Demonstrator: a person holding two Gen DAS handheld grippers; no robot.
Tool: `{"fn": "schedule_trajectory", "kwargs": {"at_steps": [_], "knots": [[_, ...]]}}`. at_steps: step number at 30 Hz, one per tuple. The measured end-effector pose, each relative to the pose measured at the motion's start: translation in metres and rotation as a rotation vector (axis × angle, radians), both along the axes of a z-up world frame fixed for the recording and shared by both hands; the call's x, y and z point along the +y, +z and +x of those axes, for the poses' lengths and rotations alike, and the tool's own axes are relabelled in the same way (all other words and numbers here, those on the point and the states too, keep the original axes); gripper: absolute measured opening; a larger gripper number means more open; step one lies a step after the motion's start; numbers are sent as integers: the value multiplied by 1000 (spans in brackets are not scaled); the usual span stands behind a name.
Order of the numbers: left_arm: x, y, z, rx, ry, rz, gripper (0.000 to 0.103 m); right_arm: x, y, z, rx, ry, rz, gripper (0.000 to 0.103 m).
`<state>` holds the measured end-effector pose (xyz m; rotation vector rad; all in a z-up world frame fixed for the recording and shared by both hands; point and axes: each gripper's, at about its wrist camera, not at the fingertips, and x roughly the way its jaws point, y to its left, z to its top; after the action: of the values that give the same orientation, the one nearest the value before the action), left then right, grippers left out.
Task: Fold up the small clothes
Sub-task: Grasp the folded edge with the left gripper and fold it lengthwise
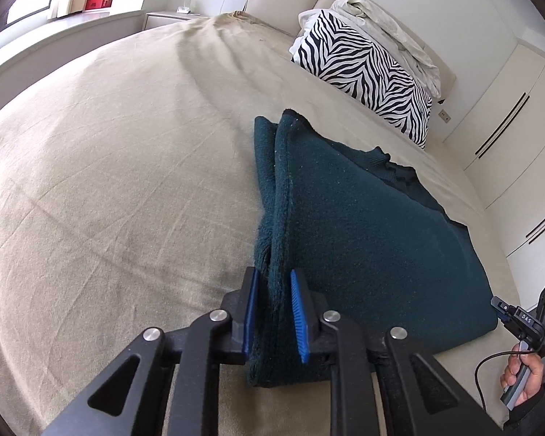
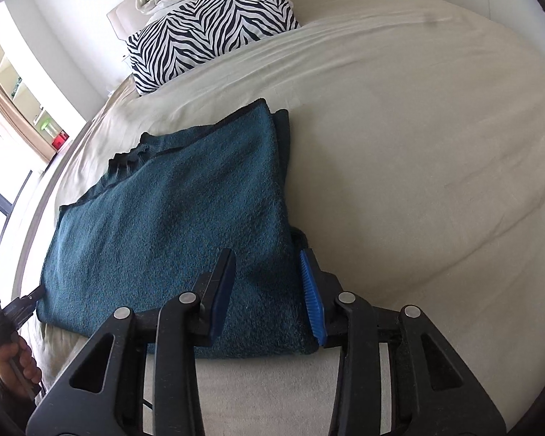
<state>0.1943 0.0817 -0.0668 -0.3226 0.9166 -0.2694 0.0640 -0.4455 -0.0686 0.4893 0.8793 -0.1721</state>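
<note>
Blue-padded jaws of the left gripper [image 1: 275,318] pinch one near corner of the dark green sweater [image 1: 363,236] lying folded on the beige bed sheet [image 1: 109,181]. At the other near corner, the right gripper [image 2: 269,298] straddles thick layers, apparently clamped, ready to lift both corners together.

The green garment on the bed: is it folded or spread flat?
Folded. The green garment lies on the bed in layers, with stacked edges showing at its far corner.
</note>
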Motion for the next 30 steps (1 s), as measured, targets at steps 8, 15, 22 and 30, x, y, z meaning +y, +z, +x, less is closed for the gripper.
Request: {"fn": "schedule_trajectory", "kwargs": {"at_steps": [8, 15, 22, 30], "knots": [[-1, 0, -8, -40, -2, 41, 14, 3, 1, -2, 10, 11, -64, 18], [0, 3, -12, -63, 15, 52, 11, 2, 3, -6, 22, 9, -116, 5], [-1, 4, -20, -75, 22, 73, 11, 9, 13, -10, 8, 6, -151, 5], [-1, -3, -22, -61, 27, 87, 10, 5, -2, -19, 27, -11, -114, 5]]}}
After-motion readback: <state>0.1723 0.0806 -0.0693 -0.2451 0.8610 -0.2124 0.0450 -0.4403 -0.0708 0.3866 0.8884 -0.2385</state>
